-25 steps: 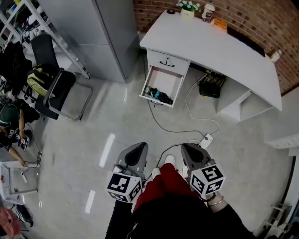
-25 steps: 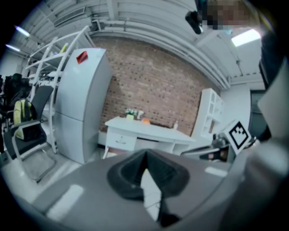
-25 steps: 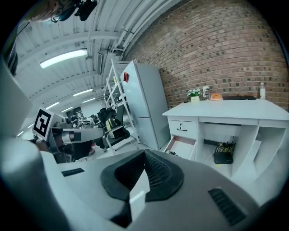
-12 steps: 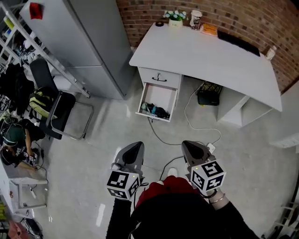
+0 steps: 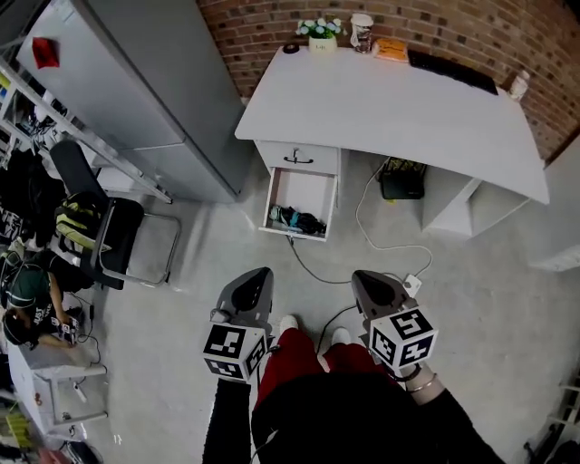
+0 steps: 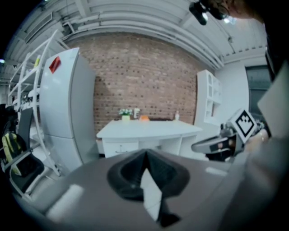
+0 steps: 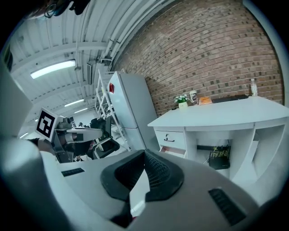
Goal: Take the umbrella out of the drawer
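- Your left gripper [image 5: 257, 275] has its jaws pressed together with nothing between them; its own view [image 6: 145, 155] shows the dark pads meeting along one line.
- Your right gripper [image 5: 363, 278] is the same: jaws together and empty, as its own view [image 7: 143, 156] shows.
- You hold both grippers side by side over the grey floor [image 5: 208, 272], just ahead of your feet, both aimed toward the white desk [image 5: 390, 100].
- The umbrella [image 5: 306, 221] is in the open drawer [image 5: 306, 188], a dark folded bundle lying near the drawer's front edge, with a teal item [image 5: 283, 215] just beside it on the left.
- That drawer is pulled out under the desk's left end, below a closed drawer with a dark handle [image 5: 297, 159].
- Both grippers are well apart from the drawer, with bare floor between.
- A white cable [image 5: 313, 263] runs across the floor from the drawer's front to a power strip [image 5: 412, 284] near your right gripper.
- A black box [image 5: 401, 178] sits under the desk, to the right of the drawer.
- On the desk's far edge, against the brick wall [image 5: 272, 18], stand a flower pot [image 5: 319, 34] and a cup [image 5: 362, 32].
- To your left stand a tall grey cabinet [image 5: 118, 82] and a black chair [image 5: 113, 236].
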A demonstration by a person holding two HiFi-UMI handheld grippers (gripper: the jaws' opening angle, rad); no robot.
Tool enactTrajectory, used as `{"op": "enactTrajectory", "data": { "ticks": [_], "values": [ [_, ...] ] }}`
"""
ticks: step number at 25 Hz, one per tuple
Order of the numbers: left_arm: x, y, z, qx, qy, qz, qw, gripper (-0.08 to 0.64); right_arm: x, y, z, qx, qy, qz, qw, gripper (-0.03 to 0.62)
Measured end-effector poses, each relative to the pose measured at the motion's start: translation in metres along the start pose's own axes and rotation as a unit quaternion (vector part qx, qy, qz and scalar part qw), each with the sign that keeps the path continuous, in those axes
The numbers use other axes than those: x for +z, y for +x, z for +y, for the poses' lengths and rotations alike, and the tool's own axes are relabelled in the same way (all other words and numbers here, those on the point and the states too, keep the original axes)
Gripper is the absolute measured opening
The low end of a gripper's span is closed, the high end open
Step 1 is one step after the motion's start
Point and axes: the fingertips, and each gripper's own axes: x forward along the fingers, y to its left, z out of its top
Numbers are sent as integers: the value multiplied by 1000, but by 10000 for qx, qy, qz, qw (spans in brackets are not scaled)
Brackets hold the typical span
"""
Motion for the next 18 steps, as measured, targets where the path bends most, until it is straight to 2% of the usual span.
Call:
{"op": "enactTrajectory", "data": {
  "ticks": [7,18],
  "values": [
    [1,31,26,-317,136,104,9994,5,12,24,-7,-284,123,-88,9995,-2],
    [-8,86,134,-1032,533,463,9922,19,22,127,22,-924,421,130,9948,-2]
  ]
}}
